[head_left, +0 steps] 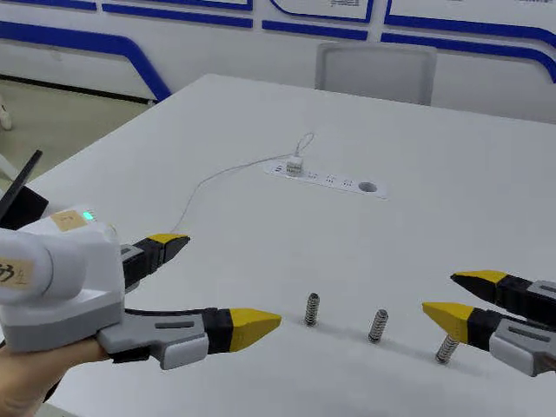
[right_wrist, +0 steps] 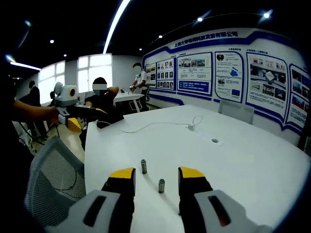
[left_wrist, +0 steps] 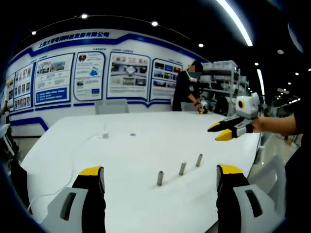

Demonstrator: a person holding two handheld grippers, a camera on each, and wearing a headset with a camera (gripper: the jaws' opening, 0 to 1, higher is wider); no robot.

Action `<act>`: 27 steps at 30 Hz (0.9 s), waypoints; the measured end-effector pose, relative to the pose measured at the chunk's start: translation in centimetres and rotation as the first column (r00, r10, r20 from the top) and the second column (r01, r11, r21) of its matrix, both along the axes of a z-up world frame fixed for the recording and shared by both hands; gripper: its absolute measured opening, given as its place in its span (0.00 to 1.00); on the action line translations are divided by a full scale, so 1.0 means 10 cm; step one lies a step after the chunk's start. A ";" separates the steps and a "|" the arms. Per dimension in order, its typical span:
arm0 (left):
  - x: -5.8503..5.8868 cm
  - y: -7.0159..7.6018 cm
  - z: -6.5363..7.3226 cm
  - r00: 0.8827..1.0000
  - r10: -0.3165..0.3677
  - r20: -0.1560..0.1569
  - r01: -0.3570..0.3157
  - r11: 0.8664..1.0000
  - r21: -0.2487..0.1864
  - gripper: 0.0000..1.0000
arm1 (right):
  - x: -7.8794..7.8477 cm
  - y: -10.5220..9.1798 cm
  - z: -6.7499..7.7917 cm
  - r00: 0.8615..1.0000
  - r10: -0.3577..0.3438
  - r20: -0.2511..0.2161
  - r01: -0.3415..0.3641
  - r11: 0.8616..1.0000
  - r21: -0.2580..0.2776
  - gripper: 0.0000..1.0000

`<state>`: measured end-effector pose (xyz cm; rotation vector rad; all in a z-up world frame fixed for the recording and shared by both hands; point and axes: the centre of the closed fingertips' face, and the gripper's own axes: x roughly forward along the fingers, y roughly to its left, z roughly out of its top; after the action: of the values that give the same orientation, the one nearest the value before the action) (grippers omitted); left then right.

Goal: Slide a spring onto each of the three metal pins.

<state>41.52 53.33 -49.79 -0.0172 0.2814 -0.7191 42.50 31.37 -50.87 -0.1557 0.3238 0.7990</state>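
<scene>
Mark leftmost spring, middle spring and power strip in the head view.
leftmost spring (head_left: pixel 312 309), head view, mid-coil.
middle spring (head_left: pixel 378 326), head view, mid-coil.
power strip (head_left: pixel 334 181), head view, top face.

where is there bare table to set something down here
Free: the band between the power strip and the three spring-covered pins, and the stretch beyond it toward the chair. Crowded: the near edge, where they stand between left gripper and right gripper.

- An office-like lab or showroom: blue-framed information posters (left_wrist: pixel 92 75) line the white wall (head_left: pixel 217 48) under a Chinese-lettered heading (left_wrist: pixel 73 38).
- A large white bench (head_left: pixel 434 217) carries a flush white power strip (head_left: pixel 326 179); a grey office chair (head_left: pixel 375 71) stands behind.
</scene>
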 end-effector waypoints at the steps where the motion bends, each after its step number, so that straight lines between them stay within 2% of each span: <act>1: 0.00 0.00 0.00 1.000 -0.001 0.000 0.001 1.000 -0.003 0.98 | -0.01 -0.04 0.00 1.000 -0.005 0.005 0.005 1.000 -0.003 0.39; 3: 0.00 0.00 0.01 1.000 -0.002 0.001 0.002 1.000 -0.006 0.98 | -0.04 -0.15 0.00 1.000 -0.027 0.012 0.027 1.000 -0.015 0.42; 6: 0.01 0.01 0.03 1.000 0.002 0.007 -0.002 1.000 -0.005 0.98 | -0.08 -0.28 0.00 0.998 -0.057 0.006 0.057 0.998 -0.005 0.45; 9: 0.04 0.04 0.03 1.000 0.013 0.000 -0.013 1.000 -0.009 0.98 | -0.12 -0.40 0.02 0.995 -0.097 0.021 0.097 0.995 0.006 0.49; 14: 0.08 0.03 0.03 1.000 0.018 -0.001 -0.018 1.000 -0.002 0.97 | -0.19 -0.56 -0.04 0.990 -0.144 0.011 0.144 0.990 0.009 0.59; 18: 0.12 0.01 0.04 1.000 0.020 0.005 -0.020 1.000 -0.012 0.98 | -0.25 -0.68 -0.10 0.981 -0.196 0.008 0.196 0.980 0.025 0.66; 21: 0.16 -0.01 0.00 1.000 0.022 -0.001 -0.022 1.000 -0.007 0.98 | -0.27 -0.77 -0.15 0.969 -0.248 0.001 0.248 0.968 0.032 0.73; 24: 0.19 0.01 -0.04 1.000 0.026 -0.006 -0.026 1.000 0.014 0.98 | -0.29 -0.83 -0.14 0.958 -0.286 -0.002 0.286 0.957 0.056 0.75; 27: 0.19 0.00 -0.02 1.000 0.026 -0.007 -0.026 1.000 -0.001 0.98 | -0.32 -0.91 -0.15 0.947 -0.322 -0.004 0.322 0.944 0.067 0.78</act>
<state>43.45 53.35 -49.96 -0.0245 0.2873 -0.6932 39.26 22.30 -52.37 -0.0404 0.3062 0.4834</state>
